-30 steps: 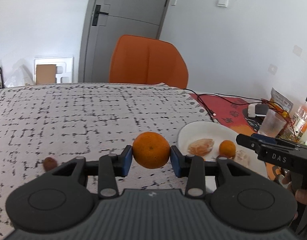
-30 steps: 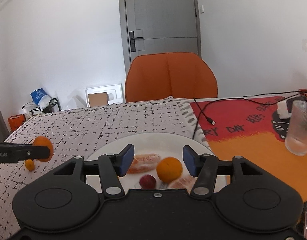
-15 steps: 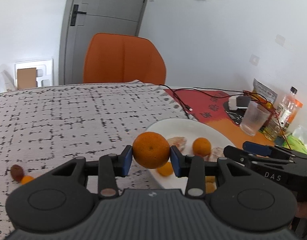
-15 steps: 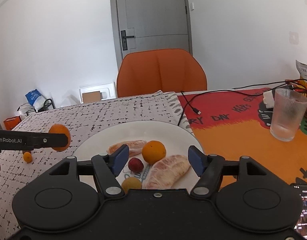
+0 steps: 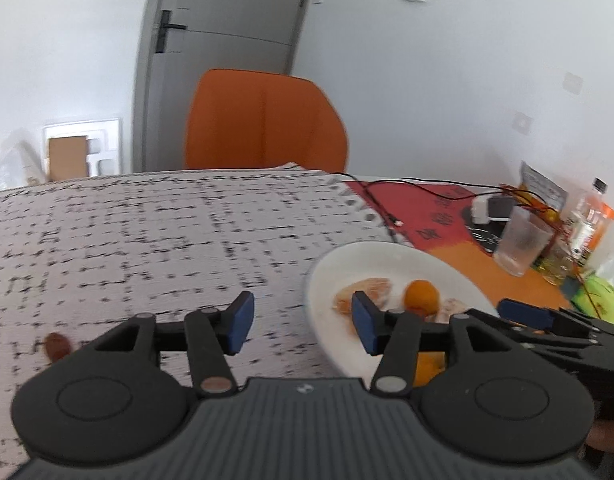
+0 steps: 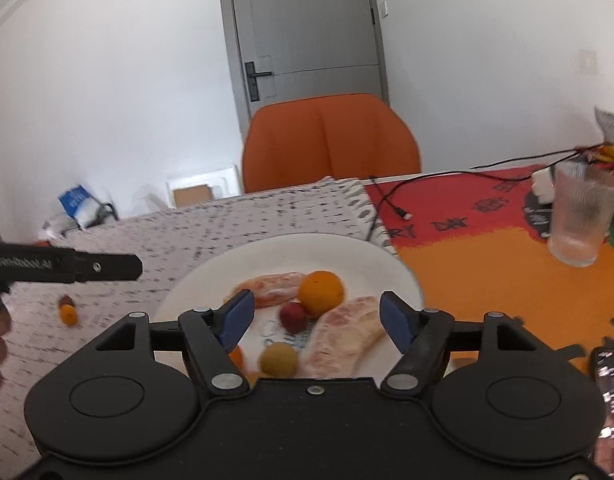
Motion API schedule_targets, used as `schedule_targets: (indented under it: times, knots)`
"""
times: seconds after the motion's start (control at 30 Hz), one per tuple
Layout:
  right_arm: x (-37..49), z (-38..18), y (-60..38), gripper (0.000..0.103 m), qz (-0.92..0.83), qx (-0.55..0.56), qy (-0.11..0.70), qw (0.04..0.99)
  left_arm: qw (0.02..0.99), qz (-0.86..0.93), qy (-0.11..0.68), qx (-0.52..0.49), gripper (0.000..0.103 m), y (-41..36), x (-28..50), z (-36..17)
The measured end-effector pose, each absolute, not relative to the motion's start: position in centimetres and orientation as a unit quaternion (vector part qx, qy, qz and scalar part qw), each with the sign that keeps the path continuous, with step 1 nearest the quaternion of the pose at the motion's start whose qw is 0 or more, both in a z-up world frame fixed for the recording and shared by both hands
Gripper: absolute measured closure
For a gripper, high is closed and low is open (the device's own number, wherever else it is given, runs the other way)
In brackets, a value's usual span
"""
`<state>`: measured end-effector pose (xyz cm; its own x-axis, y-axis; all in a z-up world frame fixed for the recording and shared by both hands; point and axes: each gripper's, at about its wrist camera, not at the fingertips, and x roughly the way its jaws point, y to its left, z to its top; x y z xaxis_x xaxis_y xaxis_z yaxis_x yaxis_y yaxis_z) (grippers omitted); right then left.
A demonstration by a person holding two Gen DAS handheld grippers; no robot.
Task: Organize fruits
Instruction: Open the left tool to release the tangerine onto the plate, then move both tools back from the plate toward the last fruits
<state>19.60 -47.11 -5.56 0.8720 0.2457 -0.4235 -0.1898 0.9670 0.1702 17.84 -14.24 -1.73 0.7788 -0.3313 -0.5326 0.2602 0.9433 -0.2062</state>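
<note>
Plate: glossy white, ceramic by the look. Tablecloth: matt woven cloth, black-flecked. Tumbler: clear ribbed glass or plastic, cannot tell. Chair: smooth matt orange shell. Left gripper and right gripper: matt black plastic, blue pads, metal pivot pins.

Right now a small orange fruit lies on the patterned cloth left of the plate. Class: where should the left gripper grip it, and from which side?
Grip the small orange fruit across its round middle, coming down from above. It is near-spherical, so any width serves. Set the open left gripper so neither finger bumps the dark red fruit just behind it.
</note>
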Motion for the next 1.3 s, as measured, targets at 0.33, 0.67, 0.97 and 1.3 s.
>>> schedule_targets:
  times: [0.33, 0.67, 0.97, 1.3]
  knots:
    - [19.5, -5.2, -45.2, 0.029, 0.137, 0.062, 0.224, 0.963, 0.954, -0.090, 0.279, -0.066, 0.027, -9.5, 16.4, -1.3]
    - [19.5, -4.8, -42.6, 0.022, 0.169, 0.060, 0.223, 0.958, 0.960, -0.041, 0.270, -0.060, 0.020, -5.8, 14.8, -1.1]
    - [19.8, -4.4, -39.4, 0.016, 0.200, 0.048, 0.225, 0.953, 0.960, -0.008, 0.269, -0.075, 0.019, -2.7, 13.8, -1.7]
    - [20.9, -4.2, -35.6, 0.011, 0.250, 0.038, 0.234, 0.939, 0.956, 0.027, 0.276, -0.092, 0.016, 0.5, 13.2, -2.6]
